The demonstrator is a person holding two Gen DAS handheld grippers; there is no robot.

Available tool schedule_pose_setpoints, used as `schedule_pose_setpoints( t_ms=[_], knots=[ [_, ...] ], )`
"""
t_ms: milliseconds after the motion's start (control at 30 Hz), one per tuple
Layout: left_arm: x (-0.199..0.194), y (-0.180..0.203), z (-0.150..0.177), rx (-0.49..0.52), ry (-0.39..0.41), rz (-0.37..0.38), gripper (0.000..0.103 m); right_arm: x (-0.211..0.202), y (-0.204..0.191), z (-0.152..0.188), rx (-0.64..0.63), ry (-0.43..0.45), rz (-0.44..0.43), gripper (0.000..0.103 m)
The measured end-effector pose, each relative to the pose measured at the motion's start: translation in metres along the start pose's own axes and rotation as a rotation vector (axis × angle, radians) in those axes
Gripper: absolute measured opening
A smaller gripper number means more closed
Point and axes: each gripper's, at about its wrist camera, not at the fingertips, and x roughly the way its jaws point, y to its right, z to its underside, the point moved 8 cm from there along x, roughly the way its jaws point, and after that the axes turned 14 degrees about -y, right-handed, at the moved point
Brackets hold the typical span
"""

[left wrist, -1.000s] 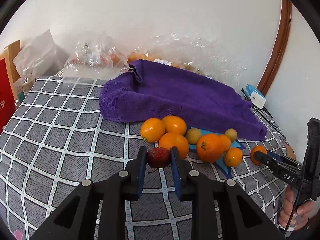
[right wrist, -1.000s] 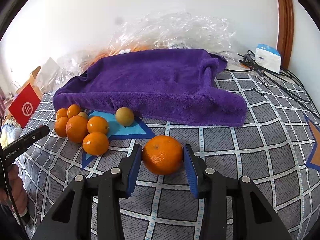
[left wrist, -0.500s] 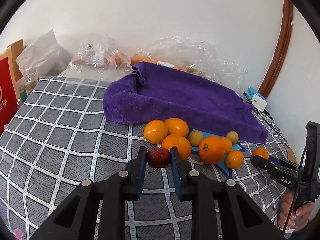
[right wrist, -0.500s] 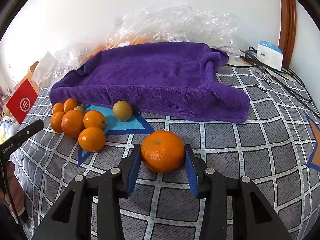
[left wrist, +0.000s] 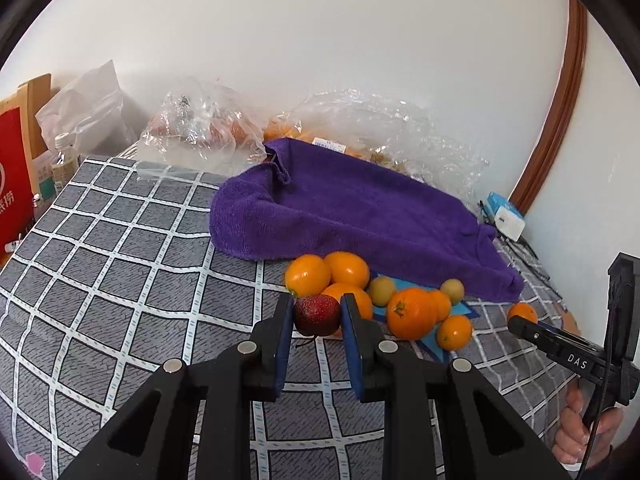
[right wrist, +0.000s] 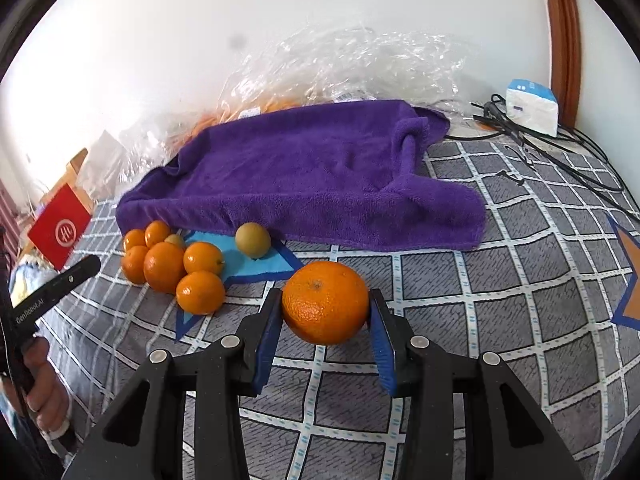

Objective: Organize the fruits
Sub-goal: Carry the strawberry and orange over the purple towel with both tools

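Note:
My left gripper [left wrist: 317,312] is shut on a small dark red fruit [left wrist: 317,314], held above the checked cloth just in front of a cluster of oranges [left wrist: 412,314] and two small yellow-green fruits [left wrist: 381,290]. My right gripper [right wrist: 325,306] is shut on a large orange [right wrist: 325,302], lifted over the cloth to the right of that cluster [right wrist: 164,266]. One yellow-green fruit [right wrist: 252,239] rests on a blue star patch. From the left wrist view the right gripper [left wrist: 520,322] shows at the right edge with its orange [left wrist: 522,313].
A purple towel [left wrist: 352,208] lies bunched behind the fruit. Clear plastic bags [left wrist: 200,132] with more fruit line the wall. A red box [left wrist: 12,184] and bottle stand far left; a white charger [right wrist: 531,106] and black cables [right wrist: 568,152] lie far right.
Both grippers keep their fruits. The views shifted slightly, with the towel and fruit cluster sitting a little lower and nearer in the left view.

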Motion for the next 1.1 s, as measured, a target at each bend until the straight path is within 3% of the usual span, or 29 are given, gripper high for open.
schedule_pose_setpoints(
  t_ms=[233,533,733,867,1000,1100],
  knots=[
    [-0.031,0.003,-0.032,-0.004,0.043,0.002,0.023,-0.036,-0.004,-0.047,-0.047,0.076,0.056,0.042],
    [-0.051,0.004,-0.126,0.007,0.119,-0.076,0.023,-0.051,-0.009,-0.128,-0.088,0.147,0.081,0.042],
    [-0.029,0.014,-0.176,0.019,0.138,-0.110,0.023,-0.036,-0.004,-0.186,-0.053,0.164,0.052,0.042],
    [-0.006,0.024,-0.205,0.000,0.144,-0.089,0.023,-0.023,-0.007,-0.213,-0.064,0.177,0.071,0.042],
    [0.026,0.028,-0.220,-0.014,0.123,-0.075,0.023,-0.005,-0.006,-0.228,-0.061,0.176,0.068,0.042],
    [0.055,0.023,-0.214,-0.009,0.082,-0.081,0.023,0.019,0.000,-0.226,-0.056,0.140,0.036,0.042]
  ],
)
